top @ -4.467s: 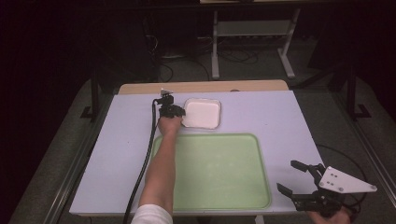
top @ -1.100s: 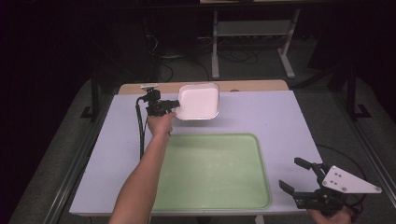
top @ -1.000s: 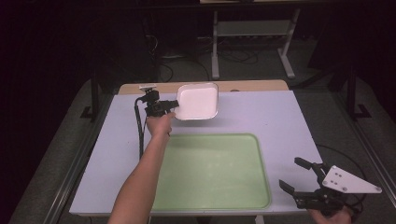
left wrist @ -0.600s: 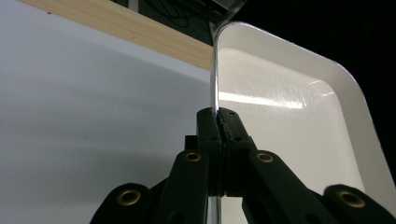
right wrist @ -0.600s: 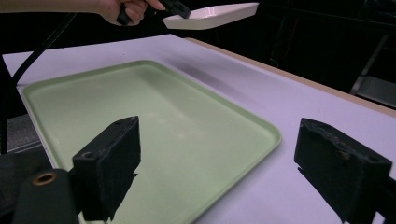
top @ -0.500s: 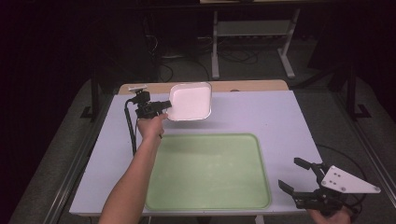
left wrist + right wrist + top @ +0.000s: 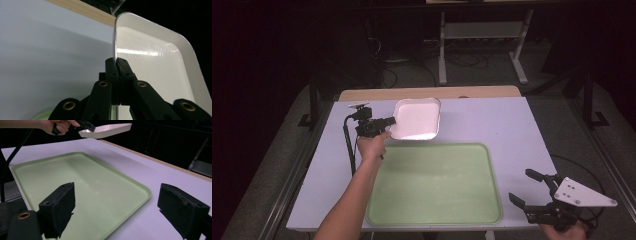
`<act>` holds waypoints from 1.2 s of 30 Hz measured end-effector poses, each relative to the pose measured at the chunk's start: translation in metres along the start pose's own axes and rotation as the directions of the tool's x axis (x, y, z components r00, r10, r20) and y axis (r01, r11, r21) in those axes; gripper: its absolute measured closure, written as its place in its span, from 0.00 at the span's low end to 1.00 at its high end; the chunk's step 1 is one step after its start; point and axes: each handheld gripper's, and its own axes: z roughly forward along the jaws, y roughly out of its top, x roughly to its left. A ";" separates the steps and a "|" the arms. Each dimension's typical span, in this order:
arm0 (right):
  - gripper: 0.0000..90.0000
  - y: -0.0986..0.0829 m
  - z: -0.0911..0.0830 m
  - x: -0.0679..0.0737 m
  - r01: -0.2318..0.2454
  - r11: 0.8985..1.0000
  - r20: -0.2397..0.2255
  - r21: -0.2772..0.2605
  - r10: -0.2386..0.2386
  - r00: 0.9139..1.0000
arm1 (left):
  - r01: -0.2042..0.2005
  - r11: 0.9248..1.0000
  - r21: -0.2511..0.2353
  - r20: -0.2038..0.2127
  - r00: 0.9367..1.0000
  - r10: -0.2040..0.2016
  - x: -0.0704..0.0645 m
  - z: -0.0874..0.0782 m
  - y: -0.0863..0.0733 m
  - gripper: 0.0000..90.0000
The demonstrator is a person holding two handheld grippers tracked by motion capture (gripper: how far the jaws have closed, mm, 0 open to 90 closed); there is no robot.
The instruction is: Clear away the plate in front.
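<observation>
While the left claw [image 7: 388,123] pinches the rim of a white dish [image 7: 416,119], holding it clear of the surface [image 7: 512,125] behind the green tray [image 7: 434,185], the right claw [image 7: 532,191] waits spread near the tray's corner.

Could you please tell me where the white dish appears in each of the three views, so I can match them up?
High view: the white dish sits upper centre, beyond the green tray.
Left gripper view: the dish fills the right half, its rim pinched between the left gripper jaws.
Right gripper view: top centre, lifted above the table.
Shared landmark: the green tray.
</observation>
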 end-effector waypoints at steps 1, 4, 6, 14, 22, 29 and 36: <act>0.15 0.000 0.000 0.000 0.000 1.000 0.000 0.001 0.000 1.000 | 0.002 1.000 0.004 -0.001 1.000 -0.002 0.000 -0.001 -0.002 0.98; 0.15 -0.001 0.001 0.000 0.000 1.000 -0.004 0.004 0.000 1.000 | 0.004 1.000 0.011 -0.009 1.000 -0.003 0.001 -0.003 -0.009 0.98; 0.15 0.000 0.001 0.000 0.001 1.000 -0.004 0.004 -0.001 1.000 | 0.004 1.000 0.013 -0.012 1.000 -0.004 0.001 -0.004 -0.013 0.98; 0.15 -0.001 0.002 0.001 0.002 1.000 -0.007 0.010 -0.002 1.000 | 0.010 1.000 0.022 -0.003 1.000 -0.010 0.001 -0.004 -0.024 0.98; 0.15 -0.001 0.001 0.000 0.000 1.000 -0.005 0.007 0.000 1.000 | 0.011 1.000 0.010 0.004 1.000 -0.011 -0.003 -0.010 -0.027 0.98; 0.15 -0.001 0.002 0.001 0.004 1.000 -0.008 0.010 -0.004 1.000 | 0.006 1.000 0.005 0.011 1.000 -0.006 -0.007 -0.018 -0.033 0.98; 0.15 -0.001 0.003 0.002 0.009 1.000 -0.010 0.014 -0.009 1.000 | 0.004 1.000 0.009 0.029 1.000 -0.004 -0.009 -0.022 -0.043 0.98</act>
